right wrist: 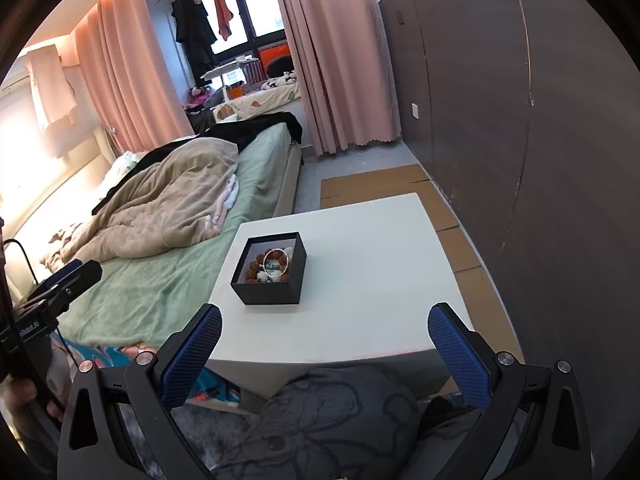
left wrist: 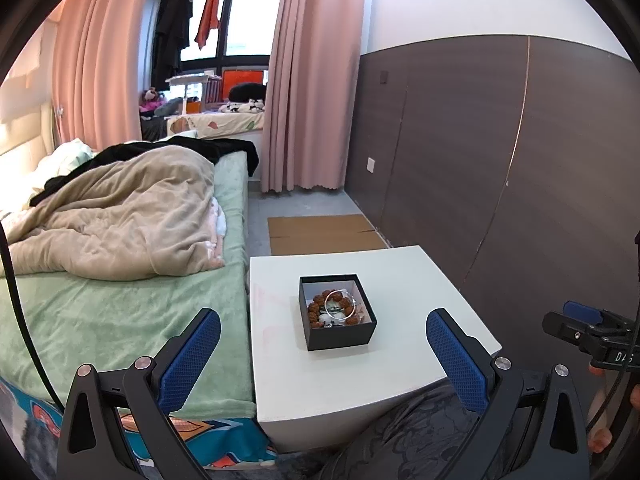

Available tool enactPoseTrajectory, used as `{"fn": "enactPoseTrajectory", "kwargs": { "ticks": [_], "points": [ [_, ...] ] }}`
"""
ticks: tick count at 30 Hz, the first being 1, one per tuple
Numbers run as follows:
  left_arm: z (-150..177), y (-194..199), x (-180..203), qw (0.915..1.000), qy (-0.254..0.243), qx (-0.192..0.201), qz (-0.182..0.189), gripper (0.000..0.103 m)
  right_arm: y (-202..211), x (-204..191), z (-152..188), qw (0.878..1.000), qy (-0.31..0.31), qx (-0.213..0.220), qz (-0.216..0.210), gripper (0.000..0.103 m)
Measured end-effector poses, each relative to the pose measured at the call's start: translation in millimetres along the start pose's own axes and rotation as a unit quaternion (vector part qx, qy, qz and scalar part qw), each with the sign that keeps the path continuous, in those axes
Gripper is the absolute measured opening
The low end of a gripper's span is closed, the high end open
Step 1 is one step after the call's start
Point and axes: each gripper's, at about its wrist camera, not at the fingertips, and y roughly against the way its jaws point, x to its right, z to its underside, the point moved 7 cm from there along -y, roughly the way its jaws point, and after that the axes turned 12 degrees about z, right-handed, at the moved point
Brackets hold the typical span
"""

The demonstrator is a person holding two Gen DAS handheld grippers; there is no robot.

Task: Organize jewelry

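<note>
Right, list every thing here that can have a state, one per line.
black box: lid off, upright on the white table, jewelry inside
silver bangle: lying on the brown bead bracelet in the box
left gripper: open, empty
right gripper: open, empty
pink curtains: drawn apart
quilt: rumpled on the bed

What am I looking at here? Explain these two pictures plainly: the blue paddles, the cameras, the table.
No robot: a person holds a two-finger gripper in each hand. Each picture comes from a camera on one gripper, looking out along its blue fingers. One view shows the left gripper, the other the right gripper. Both are open and hold nothing. On the white table beside the bed stands an open black box with a brown bead bracelet and a silver bangle inside.
</note>
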Motion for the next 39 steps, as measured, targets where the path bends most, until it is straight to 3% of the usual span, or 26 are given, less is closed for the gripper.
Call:
{"fn": "enactPoseTrajectory", "kwargs": {
  "ticks": [39],
  "points": [
    [-3.0, 3.4, -0.1, 0.9999, -0.005, 0.001, -0.01, 0.102, 3.2, 3.3, 0.4, 1.0, -0.016, -0.006, -0.008, 0.103]
  ]
}}
